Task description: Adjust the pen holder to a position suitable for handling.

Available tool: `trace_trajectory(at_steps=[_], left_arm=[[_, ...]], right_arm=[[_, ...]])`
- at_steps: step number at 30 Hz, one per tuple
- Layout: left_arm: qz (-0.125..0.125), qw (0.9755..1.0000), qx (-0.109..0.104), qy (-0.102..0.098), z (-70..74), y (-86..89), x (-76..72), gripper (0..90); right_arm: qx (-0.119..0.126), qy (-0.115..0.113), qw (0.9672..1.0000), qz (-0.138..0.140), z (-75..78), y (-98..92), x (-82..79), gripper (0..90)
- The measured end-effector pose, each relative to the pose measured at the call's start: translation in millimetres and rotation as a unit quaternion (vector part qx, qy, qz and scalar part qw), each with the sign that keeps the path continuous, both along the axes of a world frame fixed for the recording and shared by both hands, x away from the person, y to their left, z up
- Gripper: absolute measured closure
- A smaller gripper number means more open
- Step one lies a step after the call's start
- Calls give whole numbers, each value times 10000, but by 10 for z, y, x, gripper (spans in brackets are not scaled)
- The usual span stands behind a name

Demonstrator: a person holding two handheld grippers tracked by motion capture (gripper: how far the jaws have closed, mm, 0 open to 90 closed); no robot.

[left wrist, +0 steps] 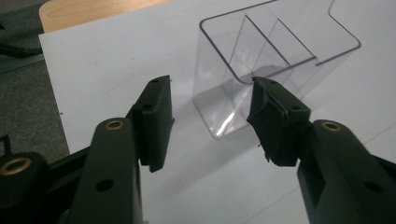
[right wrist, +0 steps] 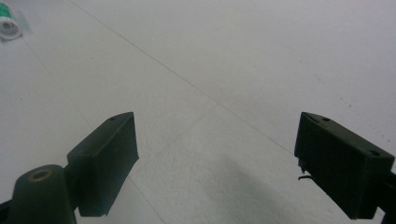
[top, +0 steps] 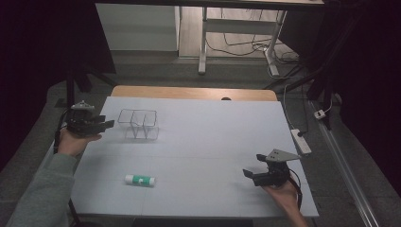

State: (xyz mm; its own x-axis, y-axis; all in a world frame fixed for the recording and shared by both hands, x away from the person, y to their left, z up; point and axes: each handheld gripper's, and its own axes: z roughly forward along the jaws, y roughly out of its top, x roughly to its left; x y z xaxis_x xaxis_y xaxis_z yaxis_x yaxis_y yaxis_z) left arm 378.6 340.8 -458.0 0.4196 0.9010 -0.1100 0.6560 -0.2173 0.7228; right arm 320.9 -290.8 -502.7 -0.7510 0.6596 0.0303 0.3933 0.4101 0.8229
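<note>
A clear plastic organiser [top: 138,124] with inner dividers stands upright on the white table top [top: 213,137] at the back left. My left gripper [top: 106,125] hovers just left of it, pointing at it. In the left gripper view the organiser [left wrist: 261,51] lies just beyond my left gripper [left wrist: 210,84], whose jaws stand partly apart with nothing pressed between them. A white glue stick with a green label [top: 140,180] lies on its side near the front left. My right gripper [top: 252,165] rests at the front right, wide open over bare table [right wrist: 215,126]; the glue stick [right wrist: 8,25] shows far off.
A wooden table edge [top: 189,92] runs behind the white sheet. A white power strip [top: 301,141] lies on the floor off the right side. Desk legs and cables [top: 236,47] stand farther back. Open table spans the middle between the grippers.
</note>
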Motion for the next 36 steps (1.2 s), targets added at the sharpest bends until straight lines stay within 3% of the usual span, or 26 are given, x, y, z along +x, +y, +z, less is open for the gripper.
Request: trace_trajectory(at_steps=[4,11,21,36], left_arm=[[36,9999,41,107,-30,23,88,595],[25,9993,87,364,-128,89,221,885],[4,9986,111,513,-307,74,396,887],[-156,9976,76,667,-446,-53,534,887]], right_arm=[[13,8,10000,10,1,-4,3,128],[22,11,10000,20,-5,2,5,128],[-5,18,10000,21,-8,6,7,129],[-71,24,10000,13,-13,13,7,129]])
